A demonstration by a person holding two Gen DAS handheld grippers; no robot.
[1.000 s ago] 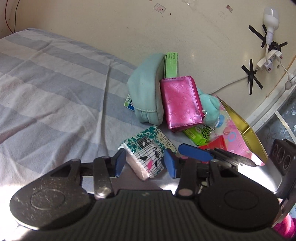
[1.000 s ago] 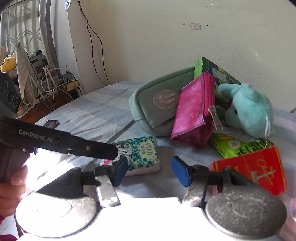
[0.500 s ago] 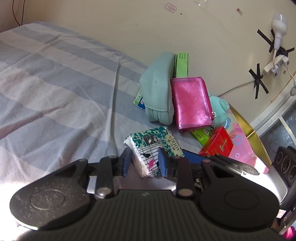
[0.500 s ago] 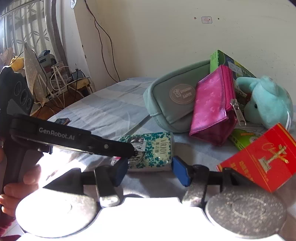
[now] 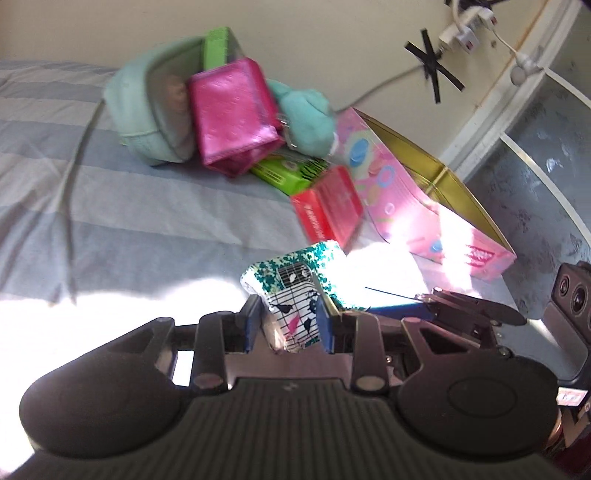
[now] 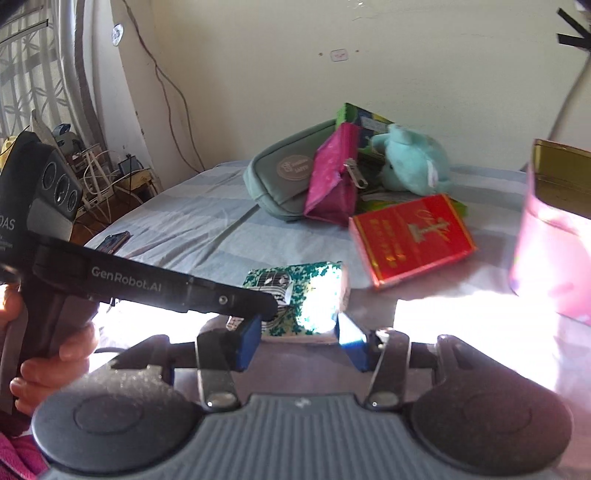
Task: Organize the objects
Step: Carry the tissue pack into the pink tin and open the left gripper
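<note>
My left gripper (image 5: 290,325) is shut on a green-and-white patterned tissue pack (image 5: 299,291), holding it over the striped bed. In the right wrist view the same pack (image 6: 303,299) sits between my right gripper's open fingers (image 6: 303,341), with the left gripper's black finger (image 6: 221,299) clamped on its left end. Behind lie a red box (image 6: 410,236), a pink purse (image 6: 332,181), a grey-green pouch (image 6: 288,173), a teal plush toy (image 6: 410,158) and a green box (image 5: 291,173). A pink open box (image 5: 413,195) with a gold inside stands at the right.
The striped bedsheet (image 5: 129,206) spreads to the left. A wall with taped cables and plugs (image 5: 461,29) rises behind the pile. A phone (image 6: 112,240) lies at the bed's left edge. Strong sunlight washes out the bed in front.
My left gripper closed on the tissue pack and carried it right, toward the pink box. My right gripper moved in, so the pack now sits between its fingers.
</note>
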